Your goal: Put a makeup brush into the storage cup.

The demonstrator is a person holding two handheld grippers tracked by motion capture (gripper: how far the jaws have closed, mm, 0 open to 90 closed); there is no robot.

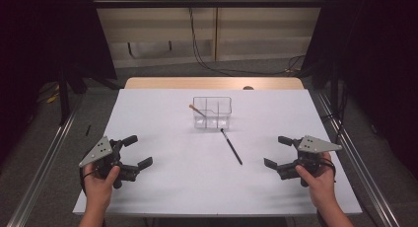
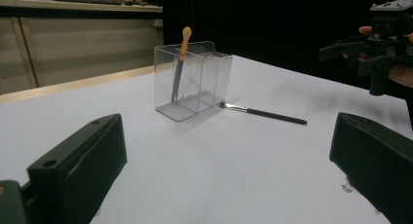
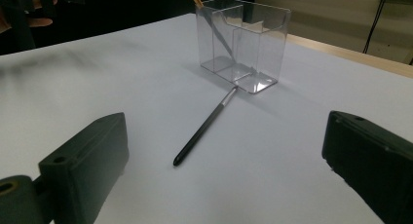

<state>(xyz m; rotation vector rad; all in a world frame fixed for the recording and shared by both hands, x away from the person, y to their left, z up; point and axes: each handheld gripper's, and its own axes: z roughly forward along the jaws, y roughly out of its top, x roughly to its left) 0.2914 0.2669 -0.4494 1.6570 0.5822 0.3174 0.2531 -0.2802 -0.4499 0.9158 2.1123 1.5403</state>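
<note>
One slim black brush [image 1: 231, 147] with a silver ferrule lies flat on the white table [image 1: 187, 187], well ahead of the spread, empty right gripper [image 1: 276, 153], bristles touching the clear plastic divided box [image 1: 212, 112], handle slanting back toward that gripper. Left gripper [image 1: 138, 151] also gapes empty.

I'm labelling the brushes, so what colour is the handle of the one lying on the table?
Black, with a silver ferrule; the brush shows best in the right gripper view.
</note>
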